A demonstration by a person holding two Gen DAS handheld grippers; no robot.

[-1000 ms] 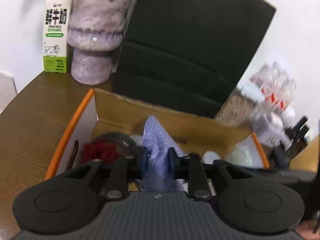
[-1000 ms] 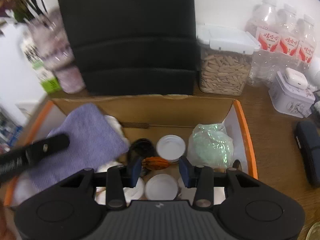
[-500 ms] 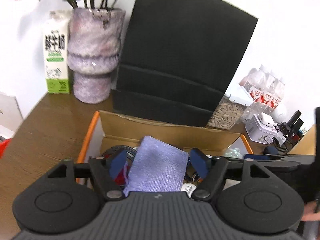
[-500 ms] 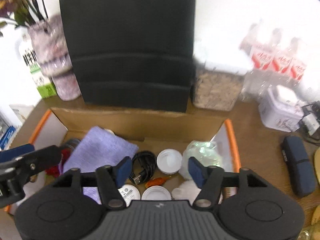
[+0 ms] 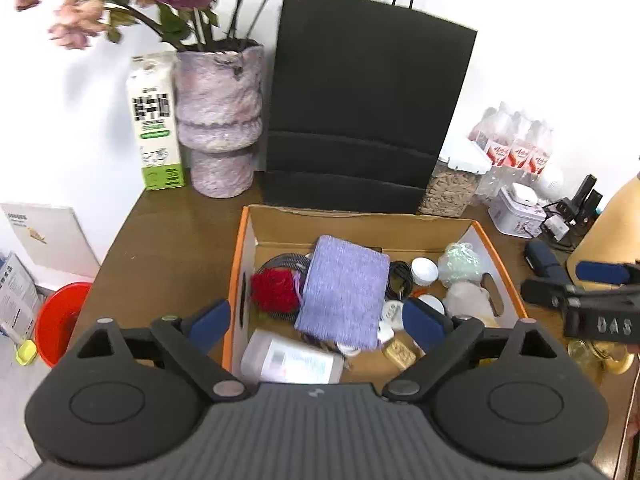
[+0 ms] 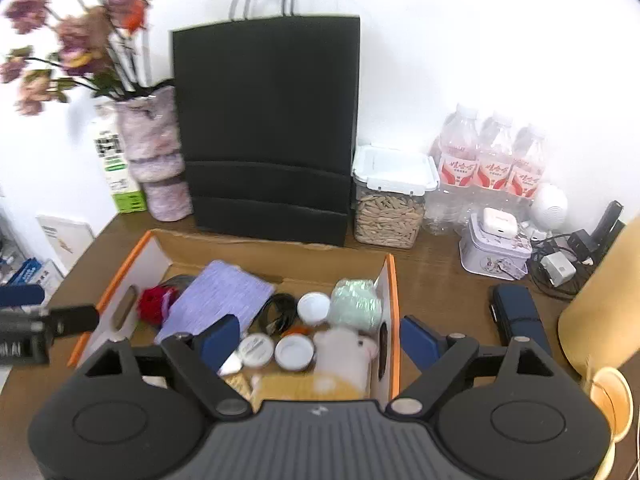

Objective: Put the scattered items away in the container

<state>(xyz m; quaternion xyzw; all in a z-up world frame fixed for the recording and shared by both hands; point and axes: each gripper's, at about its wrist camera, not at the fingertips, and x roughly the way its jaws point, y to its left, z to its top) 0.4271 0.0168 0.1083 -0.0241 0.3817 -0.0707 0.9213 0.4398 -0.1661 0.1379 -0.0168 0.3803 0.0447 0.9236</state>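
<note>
— Step in hand? Both drops look done: left gripper (image 5: 316, 318) and right gripper (image 6: 318, 336) just spread wide, holding nothing.
— Purple cloth (image 5: 344, 292)?
— Inside cardboard box (image 5: 360, 222), toward nine o'clock.
— Next?
— Probably hunting for leftovers outside.

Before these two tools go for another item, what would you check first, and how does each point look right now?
1. Left tool empty: ok, jaws wide after just opening, nothing between them.
2. Right tool empty: ok, jaws have just been opening, nothing gripped.
3. Purple cloth inside the cardboard box: ok, lying on other items.
4. Small orange item in the box: ok, beside the black cable.
5. Tools apart from each other: ok, each shows only at the other view's edge.
6. Items left outside the box: cannot tell; a dark blue case lies on the table.
</note>
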